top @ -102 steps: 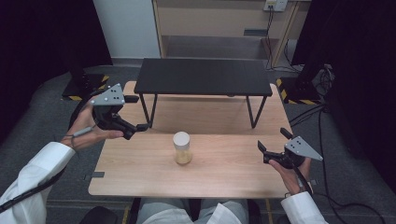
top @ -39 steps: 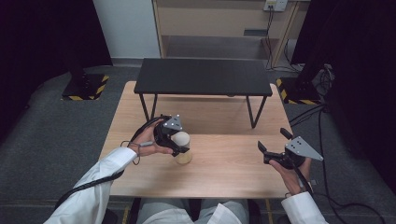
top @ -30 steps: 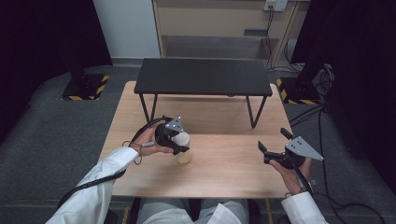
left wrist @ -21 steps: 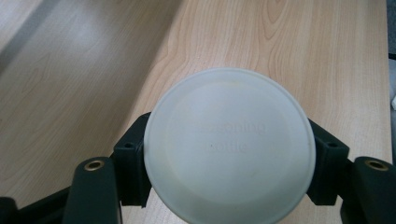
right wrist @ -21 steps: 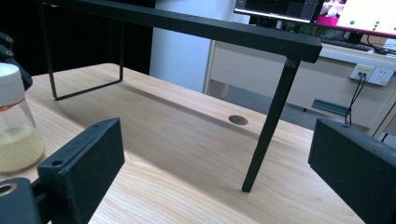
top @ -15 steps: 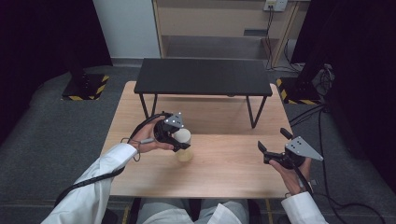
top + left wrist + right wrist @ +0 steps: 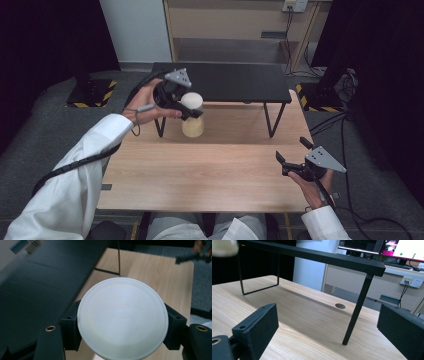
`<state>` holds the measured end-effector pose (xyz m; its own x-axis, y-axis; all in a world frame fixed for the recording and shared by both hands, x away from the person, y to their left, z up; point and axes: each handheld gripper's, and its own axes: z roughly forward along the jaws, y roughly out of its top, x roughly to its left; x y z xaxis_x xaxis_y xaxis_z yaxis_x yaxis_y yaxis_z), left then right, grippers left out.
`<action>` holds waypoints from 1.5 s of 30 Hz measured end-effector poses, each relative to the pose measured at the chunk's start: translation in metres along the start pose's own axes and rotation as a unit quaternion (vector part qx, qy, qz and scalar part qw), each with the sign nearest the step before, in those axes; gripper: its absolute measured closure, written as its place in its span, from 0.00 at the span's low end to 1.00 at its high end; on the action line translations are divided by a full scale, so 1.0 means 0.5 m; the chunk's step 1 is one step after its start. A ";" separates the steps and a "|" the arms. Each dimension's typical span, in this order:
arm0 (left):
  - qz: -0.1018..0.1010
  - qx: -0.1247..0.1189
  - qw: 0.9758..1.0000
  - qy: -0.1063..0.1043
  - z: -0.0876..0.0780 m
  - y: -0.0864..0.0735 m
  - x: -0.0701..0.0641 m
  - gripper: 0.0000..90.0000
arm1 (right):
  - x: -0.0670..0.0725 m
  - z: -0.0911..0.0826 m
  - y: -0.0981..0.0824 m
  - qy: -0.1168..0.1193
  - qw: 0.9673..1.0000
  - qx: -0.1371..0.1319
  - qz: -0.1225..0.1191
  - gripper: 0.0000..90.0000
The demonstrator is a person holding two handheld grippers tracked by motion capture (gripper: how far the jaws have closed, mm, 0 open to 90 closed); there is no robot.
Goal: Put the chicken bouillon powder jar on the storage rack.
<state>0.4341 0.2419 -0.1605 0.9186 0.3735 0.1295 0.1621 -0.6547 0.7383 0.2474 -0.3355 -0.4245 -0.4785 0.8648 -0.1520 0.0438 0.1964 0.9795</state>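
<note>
A jar (image 7: 192, 120) with a white lid (image 7: 122, 317) and yellowish contents hangs above the wooden table (image 7: 210, 165), just in front of the black shelf's (image 7: 225, 80) front edge. My left gripper (image 7: 192, 109) is shut on the jar just under the lid, one jaw on each side. In the left gripper view the lid hides the jar's body. My right gripper (image 7: 291, 150) rests open near the table's right front corner, with nothing between its jaws. In the right gripper view, the wide-apart jaws of the right gripper (image 7: 327, 327) face the shelf's leg (image 7: 357, 312).
The black shelf stands on thin legs across the back half of the table. Its top (image 7: 37, 285) is bare on the side below the jar. A round hole (image 7: 340, 305) sits in the tabletop under the shelf. Cables and dark equipment (image 7: 330, 90) lie on the floor at right.
My left gripper came in from the left, shut on the jar, and has lifted it up and back toward the shelf. The right gripper has stayed still.
</note>
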 end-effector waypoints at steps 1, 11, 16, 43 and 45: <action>-0.004 -0.010 1.000 0.007 -0.024 0.028 0.011 0.36 | 0.000 0.000 0.000 0.000 1.000 0.000 0.000 0.04; -0.047 -0.072 0.996 0.036 -0.076 0.108 0.056 0.36 | 0.000 0.000 0.000 0.003 1.000 0.000 0.001 0.04; -0.075 -0.077 0.992 0.068 -0.053 0.131 0.080 0.36 | 0.000 0.000 0.000 0.003 1.000 0.000 0.000 0.04; -0.243 -0.014 0.925 0.291 0.063 0.077 0.210 0.36 | -0.001 -0.008 -0.003 -0.005 1.000 0.005 0.005 0.04; -0.250 -0.010 0.923 0.292 0.062 0.067 0.214 0.36 | -0.001 -0.007 -0.004 -0.004 1.000 0.006 0.006 0.04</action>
<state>0.5489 0.2395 -0.1423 0.3795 0.9198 0.0999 0.5000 -0.2948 0.8143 0.2444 -0.3381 -0.4257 -0.4700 0.8713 -0.1411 0.0596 0.1909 0.9798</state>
